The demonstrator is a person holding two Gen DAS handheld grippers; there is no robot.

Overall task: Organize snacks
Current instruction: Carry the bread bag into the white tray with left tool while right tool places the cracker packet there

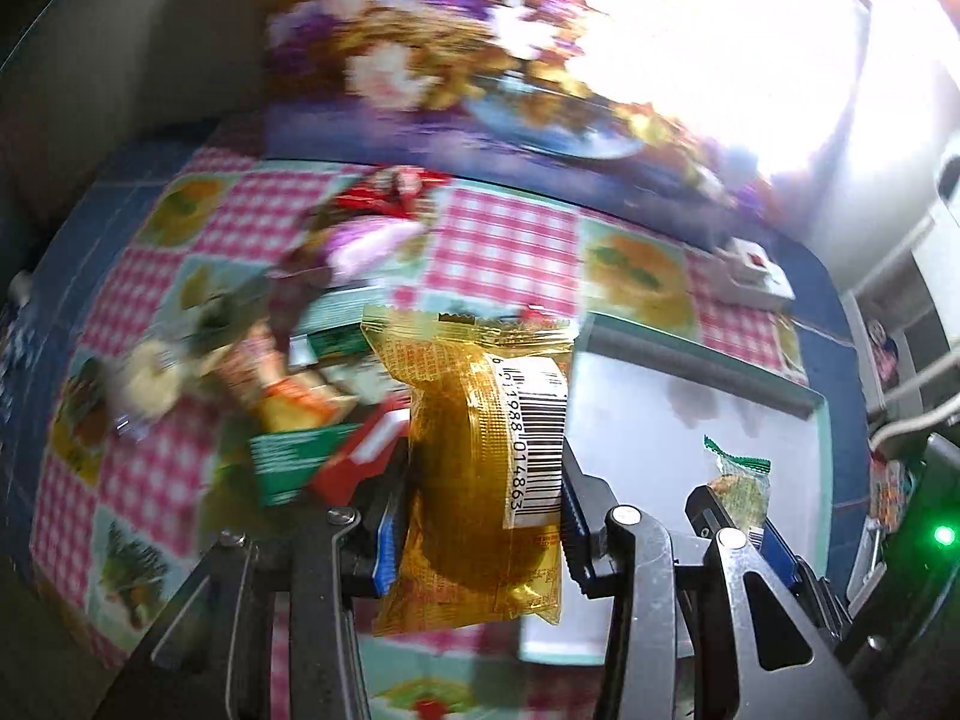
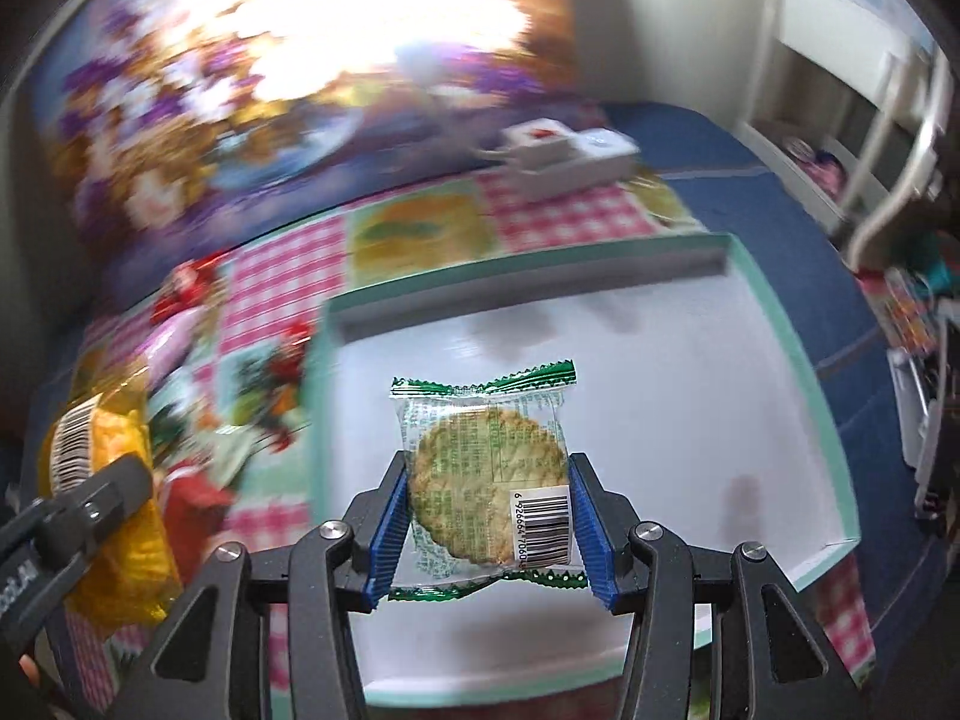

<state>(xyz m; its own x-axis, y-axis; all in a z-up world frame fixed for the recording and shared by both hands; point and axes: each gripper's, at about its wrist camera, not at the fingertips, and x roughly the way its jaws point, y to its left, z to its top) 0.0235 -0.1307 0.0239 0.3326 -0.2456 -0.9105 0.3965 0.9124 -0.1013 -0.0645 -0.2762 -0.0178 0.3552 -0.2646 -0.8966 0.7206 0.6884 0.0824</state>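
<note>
The tray [image 2: 798,372] looks empty: right tongs [image 2: 489,516] clenched on a cracker packet [image 2: 486,480] above it, left tongs [image 1: 480,516] clamping a yellow packet [image 1: 474,450] beside it, a snack pile [image 1: 288,360] left of it waiting.

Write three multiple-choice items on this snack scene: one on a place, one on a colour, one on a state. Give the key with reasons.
1. Where does the snack pile lie?
A. inside the tray
B. on the checked cloth beside the tray
C. on the floor

2. What colour is the wrapper of the snack in the left gripper?
A. amber
B. blue
C. white

3. How is the round cracker pack held?
A. lying loose
B. taped down
C. clamped in the right gripper

Key: B, packets lie left of the tray; A, the amber packet shows; C, blue pads press both sides.
</note>
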